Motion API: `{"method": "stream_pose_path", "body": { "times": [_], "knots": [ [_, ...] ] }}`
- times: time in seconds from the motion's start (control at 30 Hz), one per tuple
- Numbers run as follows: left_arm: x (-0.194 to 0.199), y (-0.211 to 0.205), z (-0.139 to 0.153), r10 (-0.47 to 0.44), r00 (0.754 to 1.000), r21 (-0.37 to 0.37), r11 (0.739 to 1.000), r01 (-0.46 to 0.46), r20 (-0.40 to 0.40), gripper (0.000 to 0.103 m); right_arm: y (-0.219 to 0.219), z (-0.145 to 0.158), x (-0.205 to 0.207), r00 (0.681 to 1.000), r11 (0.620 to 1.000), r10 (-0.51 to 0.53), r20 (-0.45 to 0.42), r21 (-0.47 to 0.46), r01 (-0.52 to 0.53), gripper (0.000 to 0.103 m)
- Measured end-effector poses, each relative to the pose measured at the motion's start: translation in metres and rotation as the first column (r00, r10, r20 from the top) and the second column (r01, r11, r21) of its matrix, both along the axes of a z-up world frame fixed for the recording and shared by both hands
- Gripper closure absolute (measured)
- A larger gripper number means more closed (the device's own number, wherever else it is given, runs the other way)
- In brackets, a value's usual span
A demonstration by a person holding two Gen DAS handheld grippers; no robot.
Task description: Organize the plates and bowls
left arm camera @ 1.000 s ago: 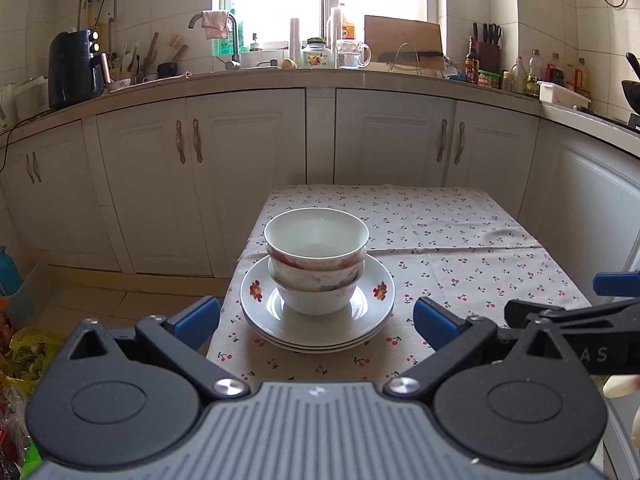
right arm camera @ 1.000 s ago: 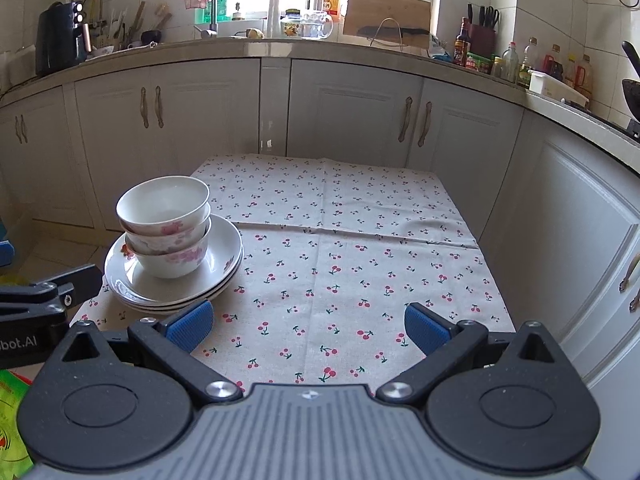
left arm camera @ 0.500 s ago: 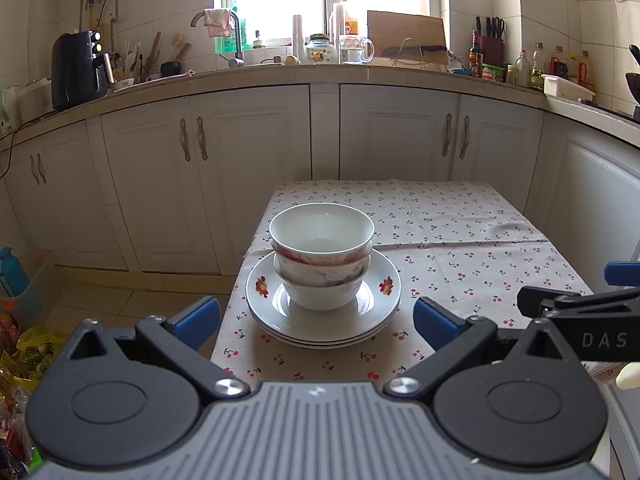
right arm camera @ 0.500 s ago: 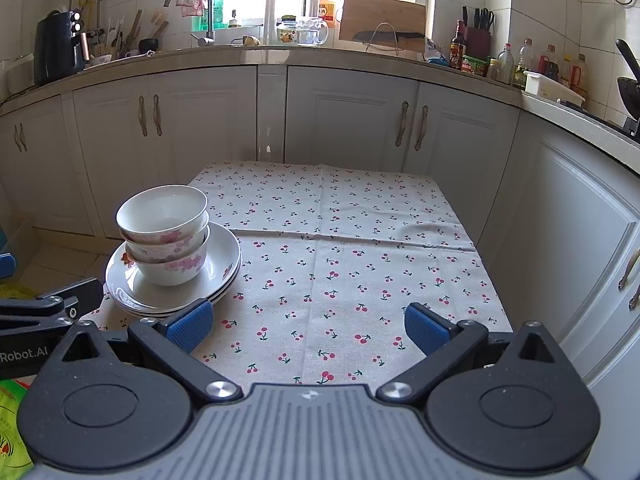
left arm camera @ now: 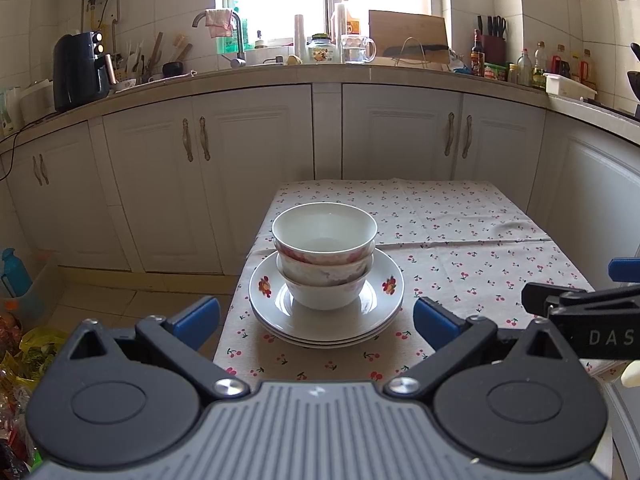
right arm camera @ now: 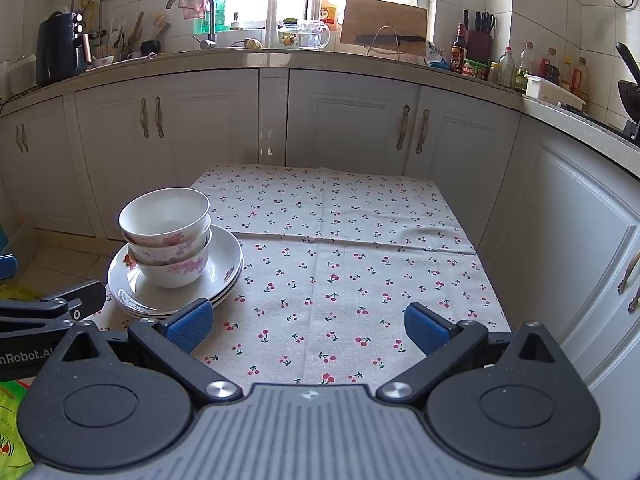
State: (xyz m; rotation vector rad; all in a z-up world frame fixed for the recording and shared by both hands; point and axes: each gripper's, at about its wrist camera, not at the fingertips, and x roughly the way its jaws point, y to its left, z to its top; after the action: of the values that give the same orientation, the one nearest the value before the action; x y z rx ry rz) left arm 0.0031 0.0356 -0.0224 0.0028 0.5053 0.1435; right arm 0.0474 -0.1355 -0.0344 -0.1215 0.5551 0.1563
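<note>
**Bowls and plates stacked at the table's left edge, both grippers empty**

I am holding the left gripper [left arm camera: 316, 316] near the front edge of the table [left arm camera: 460, 248], and its blue fingers [left arm camera: 196, 316] are standing wide apart with nothing between them. Through the gap I am seeing the stack of plates [left arm camera: 326, 320], which is lying close to the left edge of the table, toward the front left corner. On the plates the bowls [left arm camera: 324, 256] are sitting nested one inside another, upright, with pink flowers on their outer walls. I cannot tell exactly how many plates are in the stack.

I am keeping the right gripper [right arm camera: 306, 326] over the front edge too, more toward the middle of the table, and its fingers [right arm camera: 426, 328] are also spread and gripping nothing. In this view the plates [right arm camera: 224, 272] and bowls [right arm camera: 168, 236] are showing to the left, just behind the left fingertip, not touching it as far as I can judge. Under the right gripper only the tablecloth [right arm camera: 340, 272] with small cherries is lying. Each gripper is appearing at the side of the other's view. Behind the table the white cabinets [left arm camera: 248, 168] are standing.
</note>
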Motion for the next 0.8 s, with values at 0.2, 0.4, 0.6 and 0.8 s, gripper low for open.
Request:
{"method": "stream_pose_path", "body": {
  "times": [0.2, 0.4, 0.6, 0.8],
  "knots": [
    [0.0019, -0.0012, -0.0006, 0.005, 1.000, 0.006, 1.000, -0.005, -0.007, 0.001, 0.0001, -0.0002, 0.0005, 1.000, 1.000, 0.002, -0.001, -0.001, -0.002, 0.000],
    [0.0028, -0.0024, -0.0017, 0.006, 1.000, 0.011, 1.000, -0.006, -0.011, 0.001, -0.0005, 0.0010, -0.0003, 1.000, 1.000, 0.006, 0.003, 0.005, -0.006, 0.000],
    [0.0037, -0.0038, -0.0026, 0.010, 1.000, 0.014, 1.000, -0.009, -0.016, 0.001, -0.0005, 0.0005, 0.0001, 1.000, 1.000, 0.008, 0.001, 0.007, -0.008, 0.000],
    [0.0040, -0.0051, -0.0028, 0.011, 1.000, 0.021, 1.000, -0.011, -0.018, 0.001, -0.0006, 0.0004, 0.0002, 1.000, 1.000, 0.008, 0.004, 0.007, -0.008, 0.000]
  ]
}}
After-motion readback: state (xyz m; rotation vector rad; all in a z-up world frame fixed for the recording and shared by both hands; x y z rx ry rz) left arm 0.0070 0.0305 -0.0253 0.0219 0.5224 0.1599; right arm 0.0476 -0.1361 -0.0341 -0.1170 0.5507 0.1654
